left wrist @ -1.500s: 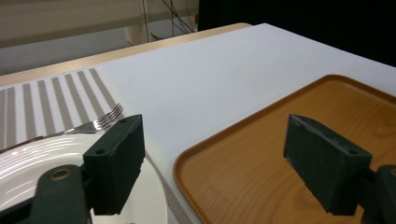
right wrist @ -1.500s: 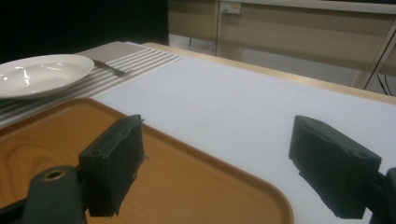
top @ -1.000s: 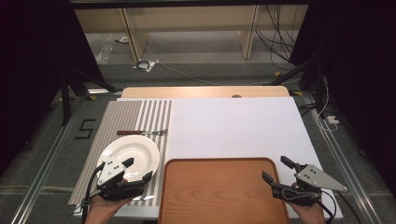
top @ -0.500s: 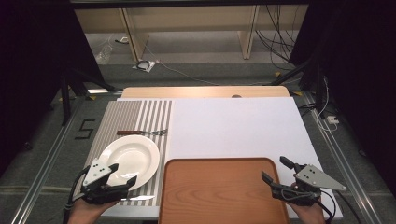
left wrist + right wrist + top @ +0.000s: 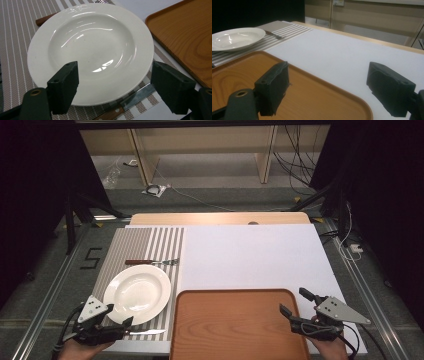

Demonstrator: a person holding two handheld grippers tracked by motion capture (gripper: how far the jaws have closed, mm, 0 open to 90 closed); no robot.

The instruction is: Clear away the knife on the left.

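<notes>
Jaws spread on both: your left gripper (image 5: 112,92) faces the round white ceramic plate (image 5: 138,293) on the striped placemat (image 5: 150,245), seemingly lined up to grip its near rim; right gripper (image 5: 305,312) idles at the wooden tray (image 5: 235,325)

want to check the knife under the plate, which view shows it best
The high view: the knife lies on the striped placemat at the white plate's near edge, blade toward the tray. The left gripper view shows part of the blade and wooden handle past the rim. The right gripper view gives nothing clear.
</notes>
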